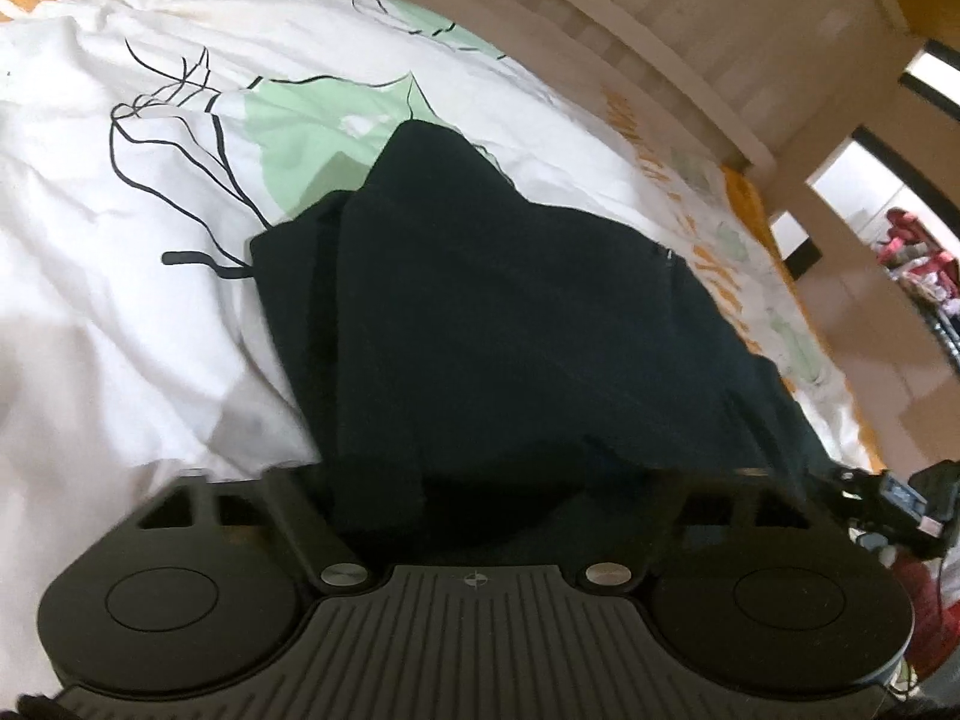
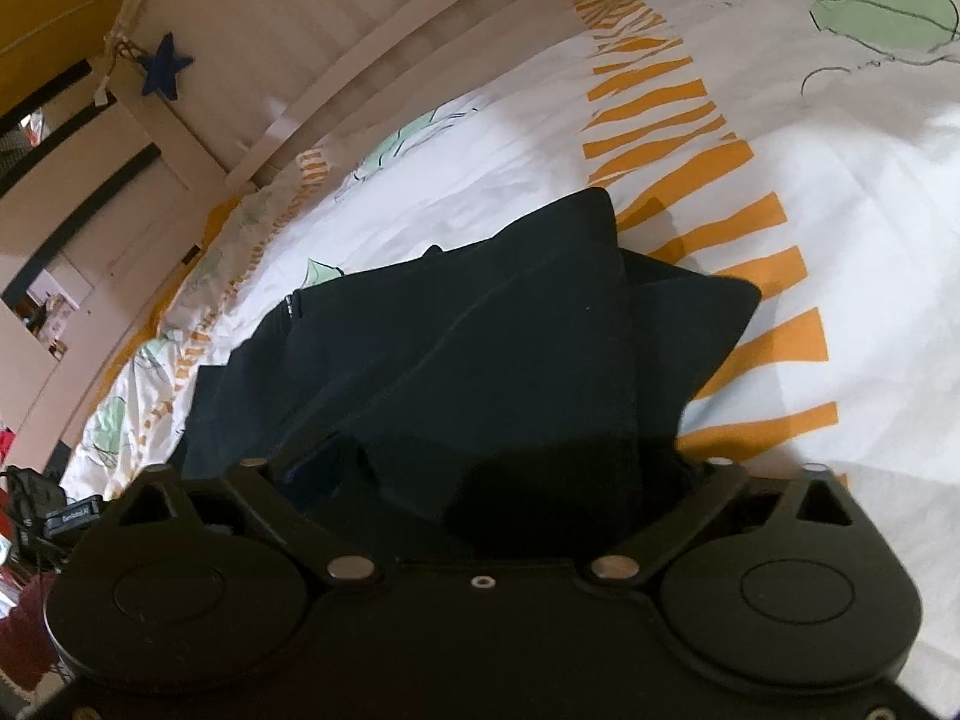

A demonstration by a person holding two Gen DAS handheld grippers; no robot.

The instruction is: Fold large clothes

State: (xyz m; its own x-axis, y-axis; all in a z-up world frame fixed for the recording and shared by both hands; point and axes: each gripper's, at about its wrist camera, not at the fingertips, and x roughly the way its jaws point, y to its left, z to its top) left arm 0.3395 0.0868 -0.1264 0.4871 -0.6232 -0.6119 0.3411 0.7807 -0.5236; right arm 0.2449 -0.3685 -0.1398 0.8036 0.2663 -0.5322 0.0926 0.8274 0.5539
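A large black garment (image 1: 480,300) lies partly folded on a bed with a white sheet (image 1: 120,276). In the left wrist view the cloth runs down into my left gripper (image 1: 480,480) and covers the fingers, so the jaws seem shut on its near edge. In the right wrist view the same garment (image 2: 510,348) drapes over my right gripper (image 2: 492,486), hiding the fingertips, which seem shut on the cloth. A small zipper pull (image 1: 665,252) shows on the garment.
The bed sheet has green leaf prints (image 1: 312,138) and orange stripes (image 2: 708,168). A white slatted bed frame (image 2: 312,48) runs along the far side, with a blue star (image 2: 165,66) hanging on it. The other gripper (image 1: 900,504) shows at the right edge.
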